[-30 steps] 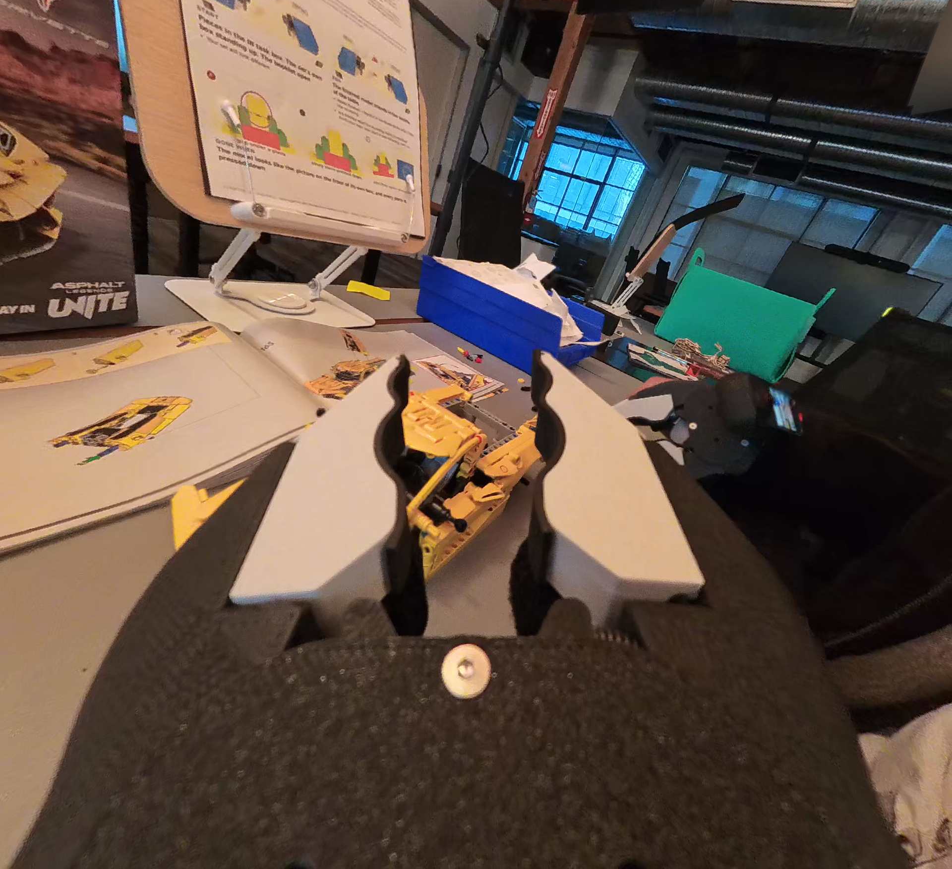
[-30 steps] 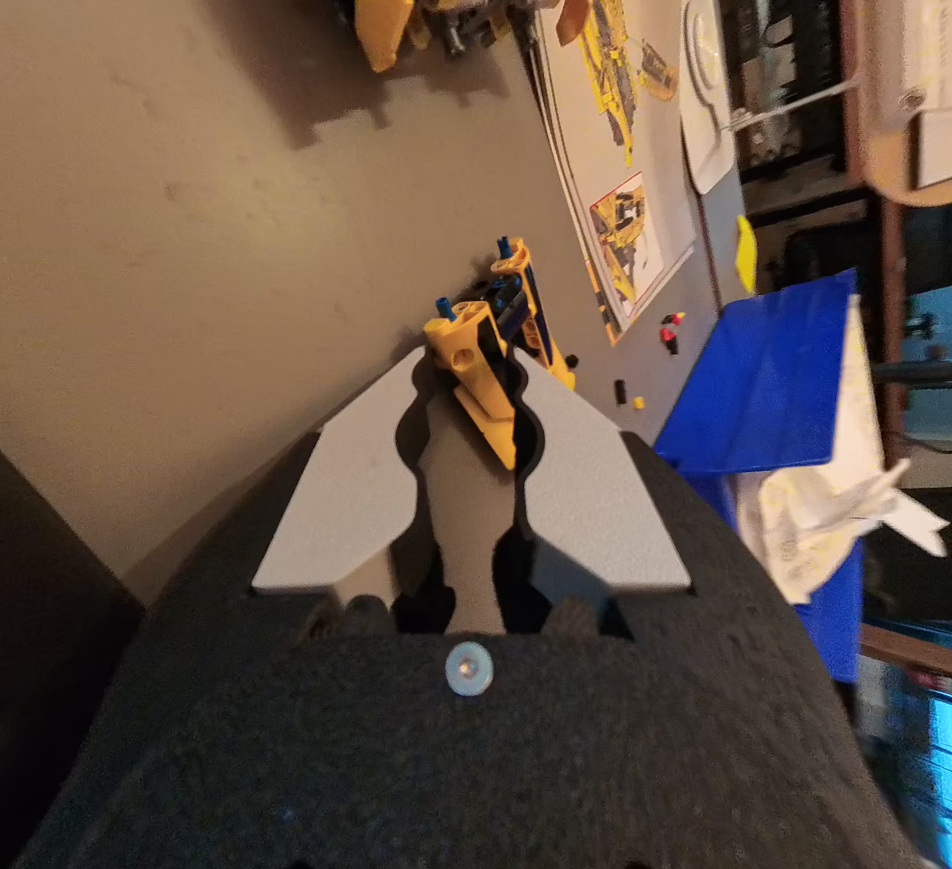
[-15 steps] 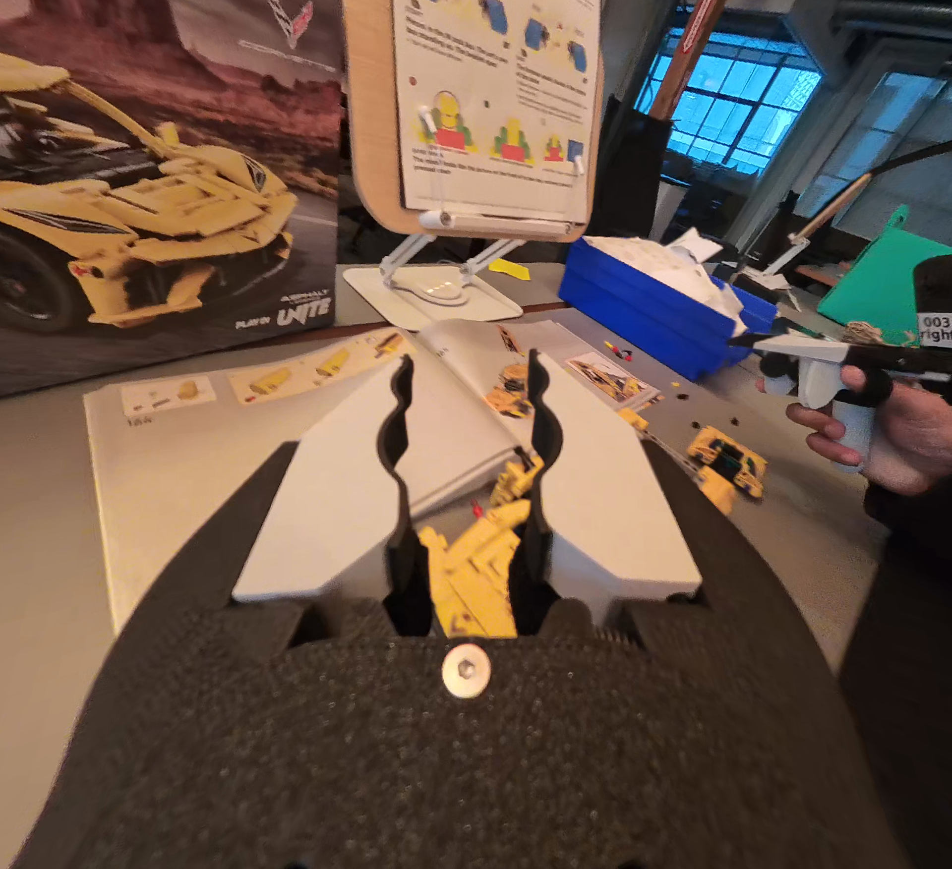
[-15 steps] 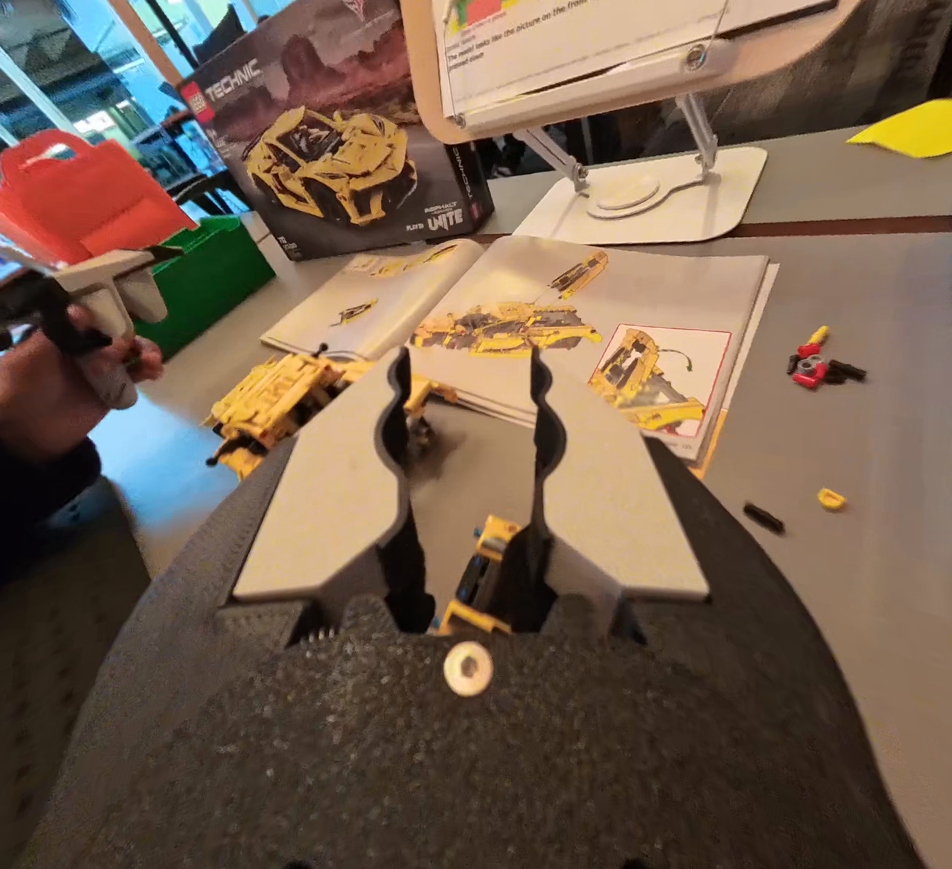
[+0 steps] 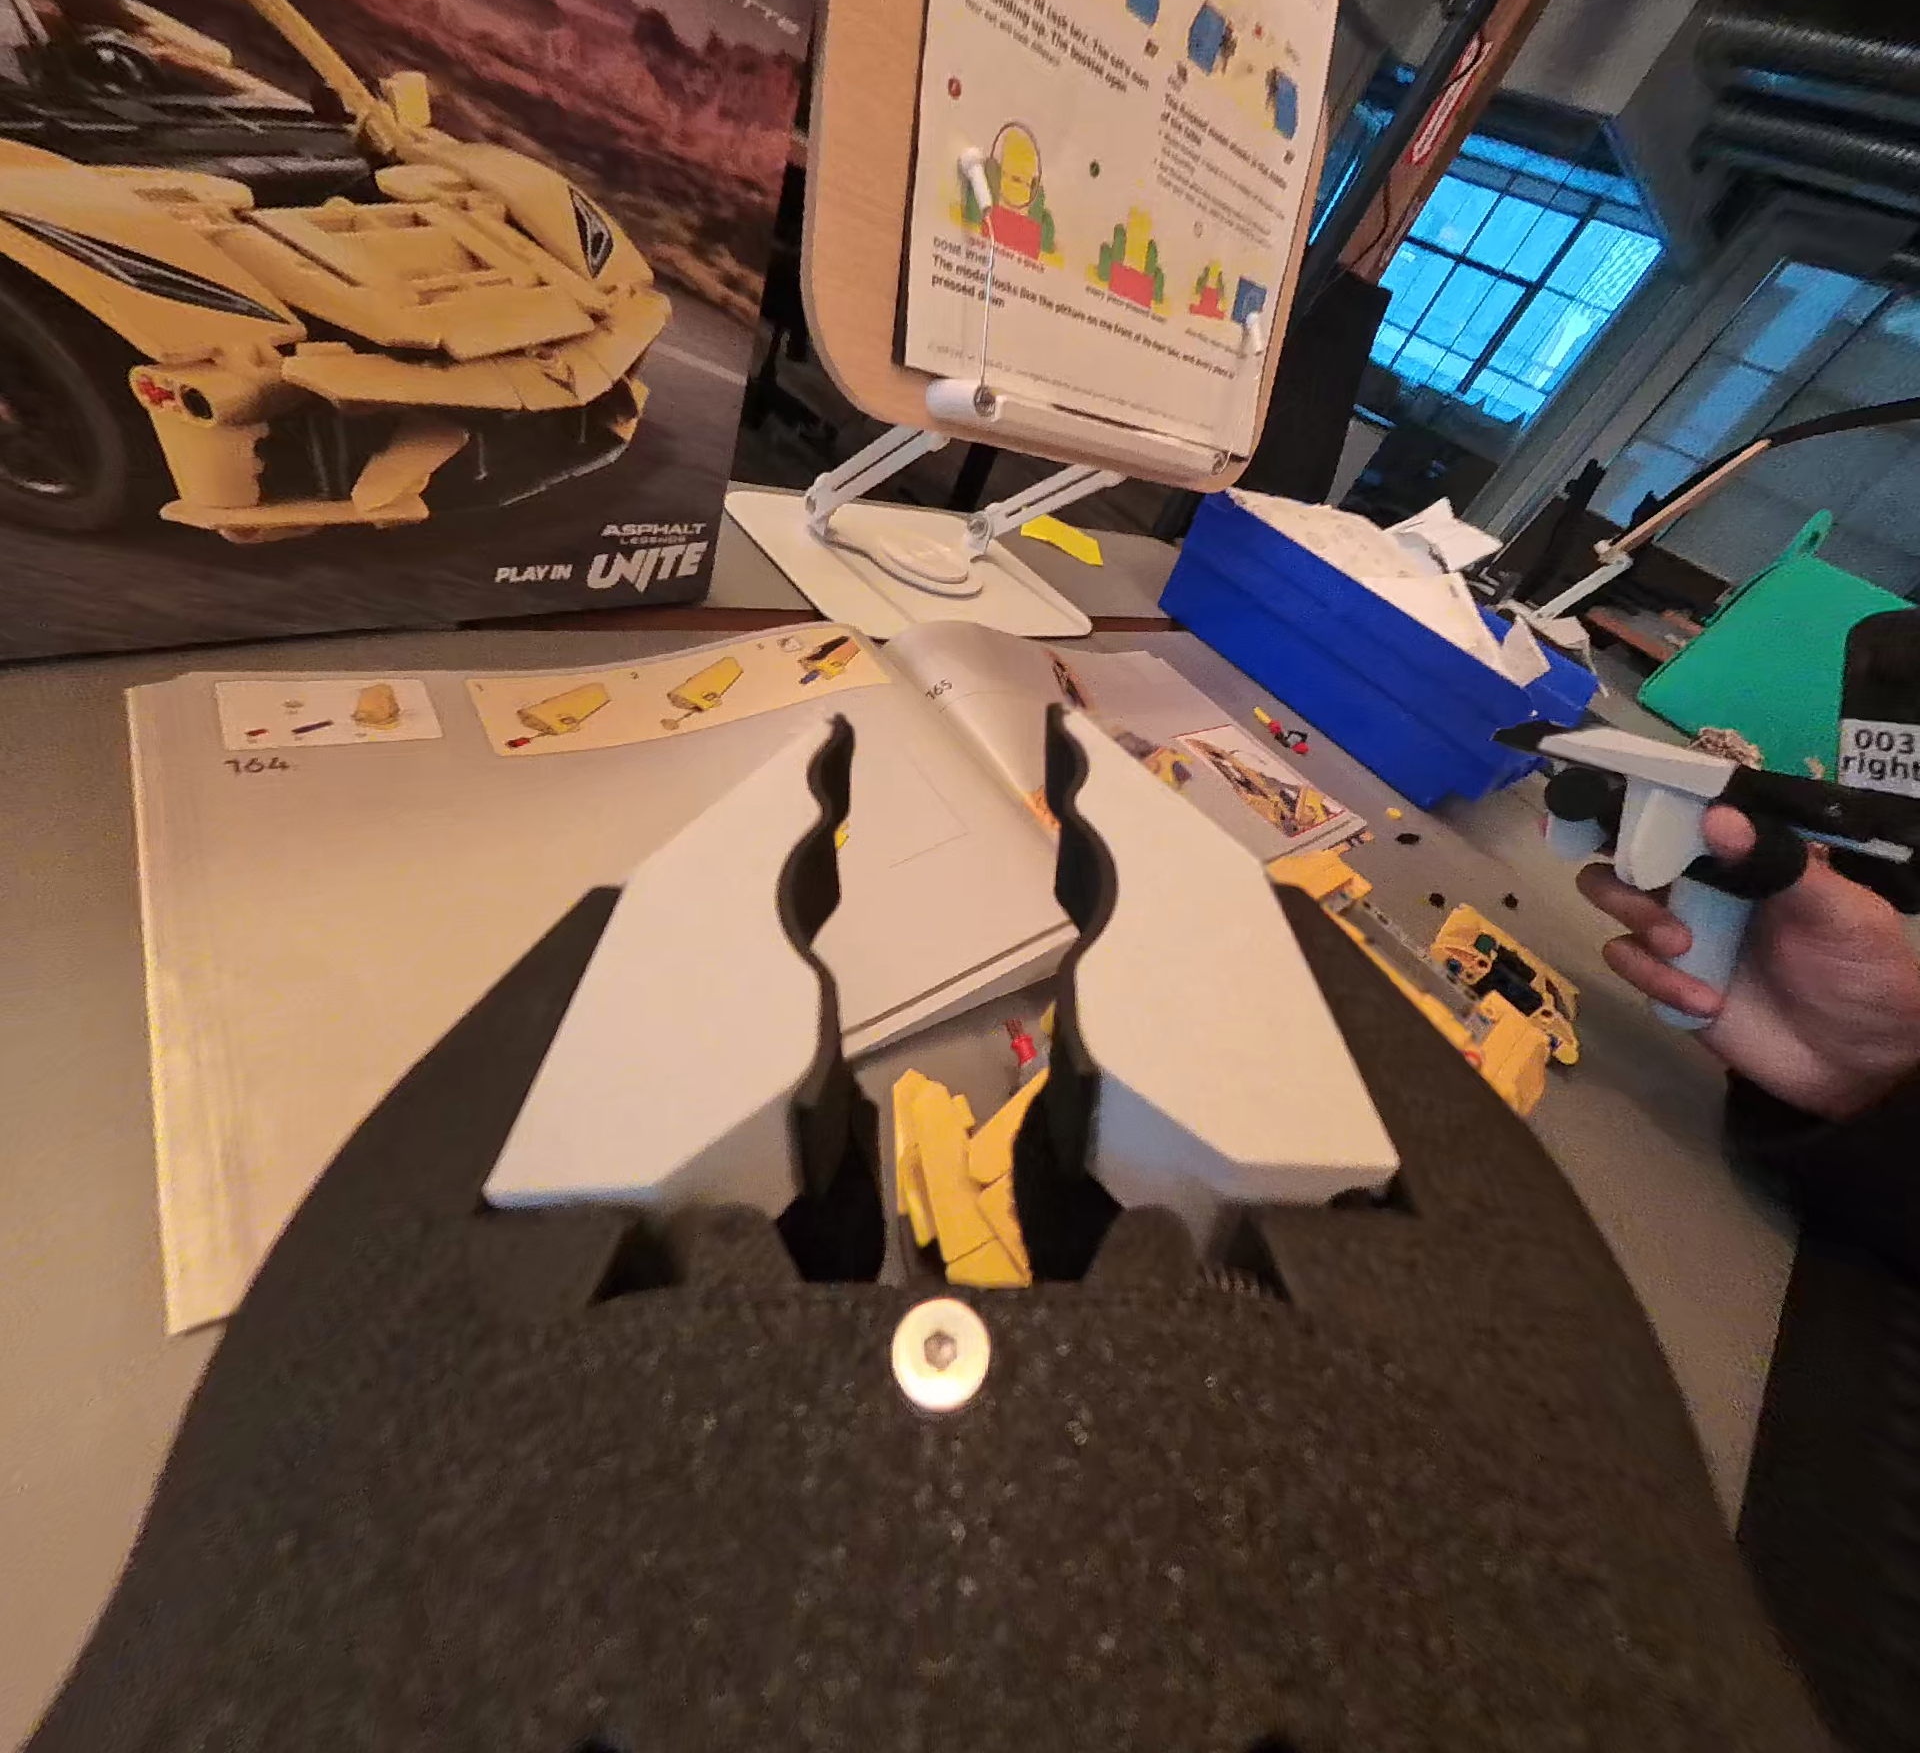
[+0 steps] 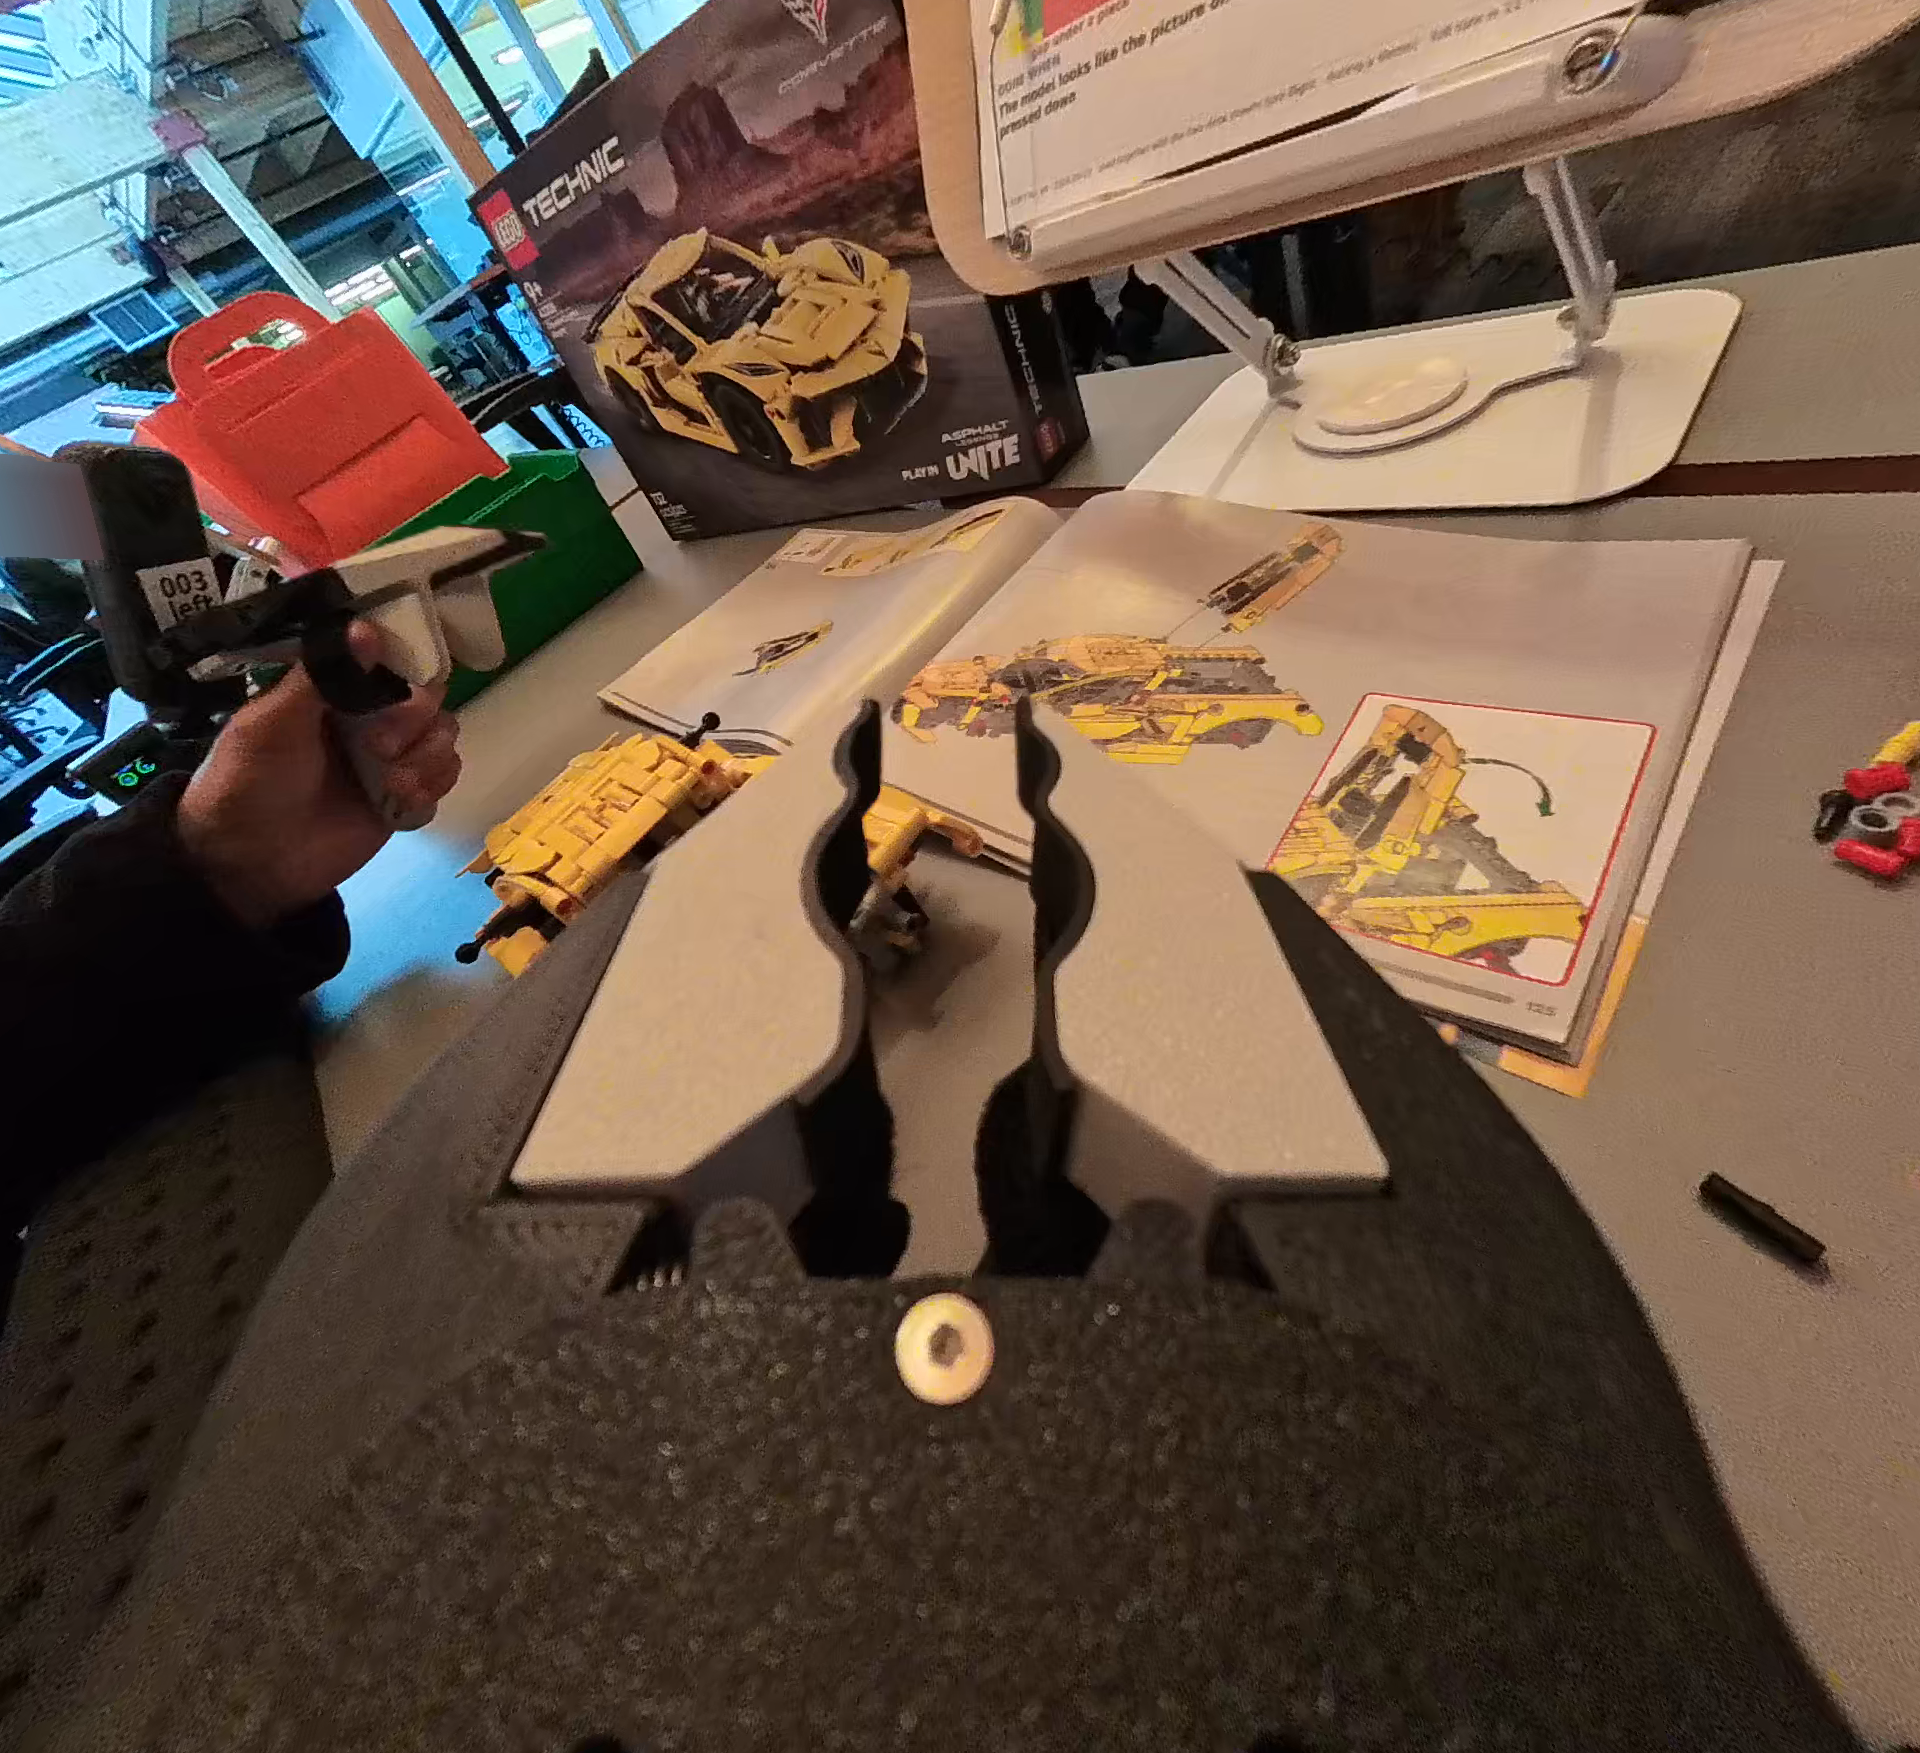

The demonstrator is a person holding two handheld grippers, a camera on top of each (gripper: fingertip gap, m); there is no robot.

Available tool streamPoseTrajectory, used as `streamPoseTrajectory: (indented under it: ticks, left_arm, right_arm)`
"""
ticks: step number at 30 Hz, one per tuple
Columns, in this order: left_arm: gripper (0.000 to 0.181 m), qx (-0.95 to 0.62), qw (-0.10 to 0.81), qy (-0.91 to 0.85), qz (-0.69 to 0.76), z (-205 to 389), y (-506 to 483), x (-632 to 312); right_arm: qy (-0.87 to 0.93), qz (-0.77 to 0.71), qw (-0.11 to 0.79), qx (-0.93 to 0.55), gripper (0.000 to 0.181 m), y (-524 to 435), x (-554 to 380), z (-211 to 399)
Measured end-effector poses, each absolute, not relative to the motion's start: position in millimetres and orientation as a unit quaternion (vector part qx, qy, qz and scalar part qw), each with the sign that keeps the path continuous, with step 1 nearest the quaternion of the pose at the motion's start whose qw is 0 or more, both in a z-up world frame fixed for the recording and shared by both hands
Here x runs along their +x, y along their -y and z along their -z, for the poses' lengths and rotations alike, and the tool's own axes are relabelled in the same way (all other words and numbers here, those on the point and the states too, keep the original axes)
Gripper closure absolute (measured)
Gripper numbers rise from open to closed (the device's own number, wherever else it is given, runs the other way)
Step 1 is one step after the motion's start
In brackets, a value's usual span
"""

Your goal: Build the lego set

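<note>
Both grippers are hovering above the table point(image 6: 1818, 1391), neither gripping anything: left gripper point(image 5: 943, 747) with fingers moderately apart, right gripper point(image 6: 945, 732) a bit narrower. Yellow car build point(image 6: 603, 820) is lying just off the near edge of the open instruction booklet point(image 6: 1143, 591), probably so the steps stay readable while working. Left wrist view is also showing a smaller yellow sub-assembly point(image 5: 1501, 976) beside the build and a blue bin point(image 5: 1340, 654) behind; right wrist view alone is showing loose red pins point(image 6: 1881, 810) and a black pin point(image 6: 1761, 1220).
</note>
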State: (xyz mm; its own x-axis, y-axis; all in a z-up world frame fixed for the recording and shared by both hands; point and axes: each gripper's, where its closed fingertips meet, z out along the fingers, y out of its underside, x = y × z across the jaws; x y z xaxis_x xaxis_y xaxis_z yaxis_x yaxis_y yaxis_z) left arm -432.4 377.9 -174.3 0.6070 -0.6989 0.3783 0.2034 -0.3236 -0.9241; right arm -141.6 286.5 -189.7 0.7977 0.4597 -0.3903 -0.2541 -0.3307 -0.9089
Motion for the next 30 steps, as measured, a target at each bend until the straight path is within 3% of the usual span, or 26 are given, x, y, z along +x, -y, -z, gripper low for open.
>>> streamPoseTrajectory:
  ticks: [5,14,30]
  left_arm:
    - [0.145,-0.742,0.541,-0.195,0.344,192.4,-382.8,-437.7]
    - [0.148,-0.772,0.504,-0.223,0.316,214.3,-381.4,-427.5]
    - [0.148,-0.756,0.491,-0.253,0.351,216.4,-377.4,-409.1]
  right_arm:
    - [0.071,-0.305,0.562,-0.766,0.157,-283.8,-145.0,194.8]
    - [0.078,-0.095,0.540,-0.833,0.158,-290.5,-102.3,222.3]
    - [0.051,-0.156,0.519,-0.839,0.158,-293.9,-104.0,234.0]
